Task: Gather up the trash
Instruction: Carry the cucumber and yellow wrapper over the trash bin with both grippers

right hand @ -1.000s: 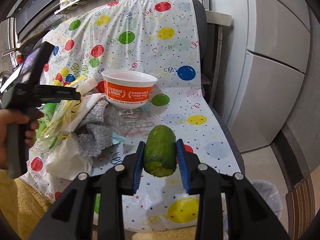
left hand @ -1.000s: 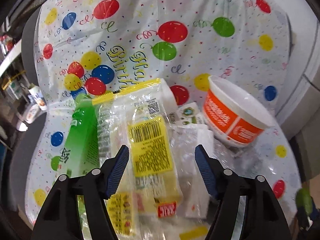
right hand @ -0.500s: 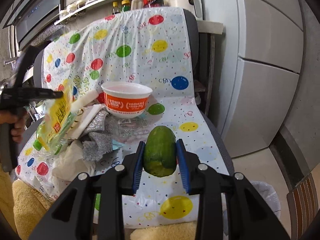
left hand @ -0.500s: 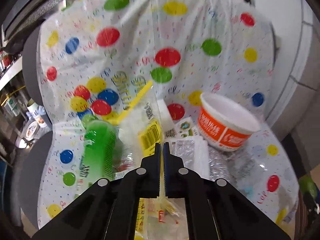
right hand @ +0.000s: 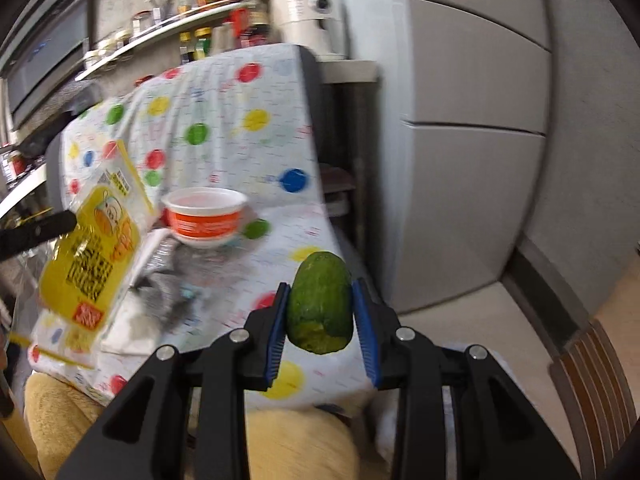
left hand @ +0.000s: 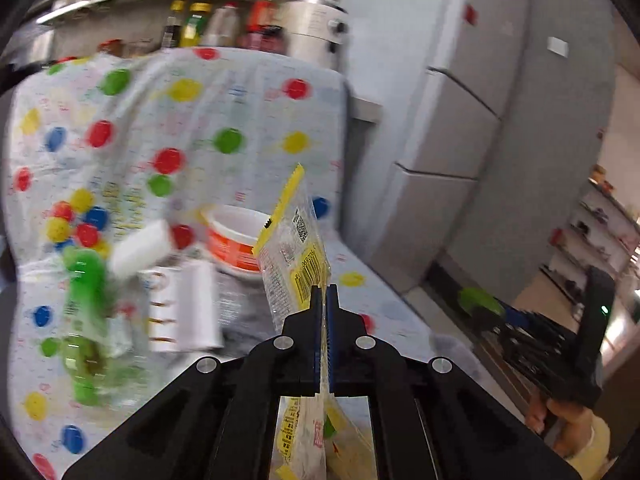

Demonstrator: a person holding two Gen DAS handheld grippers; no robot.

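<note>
My left gripper (left hand: 323,294) is shut on a yellow and clear plastic wrapper (left hand: 294,252) and holds it up above the balloon-print cloth (left hand: 224,96). The wrapper also shows in the right wrist view (right hand: 94,240), hanging at the left. My right gripper (right hand: 320,292) is shut on a green cucumber piece (right hand: 320,300) held over the cloth's front right part. An orange and white bowl (right hand: 206,216) stands on the cloth, also in the left wrist view (left hand: 232,236). A green bottle (left hand: 82,308), white cartons (left hand: 184,308) and grey foil (right hand: 160,288) lie there too.
A grey fridge (right hand: 472,128) stands to the right. A shelf of bottles (left hand: 192,20) and a white cooker (right hand: 308,20) sit behind the cloth. A yellow towel (right hand: 72,420) lies below the cloth's front edge. A wooden chair (right hand: 596,380) is at the lower right.
My left gripper shut on the wrapper, lifted it off the pile and swung to the right. My right gripper kept the cucumber and drifted right and back.
</note>
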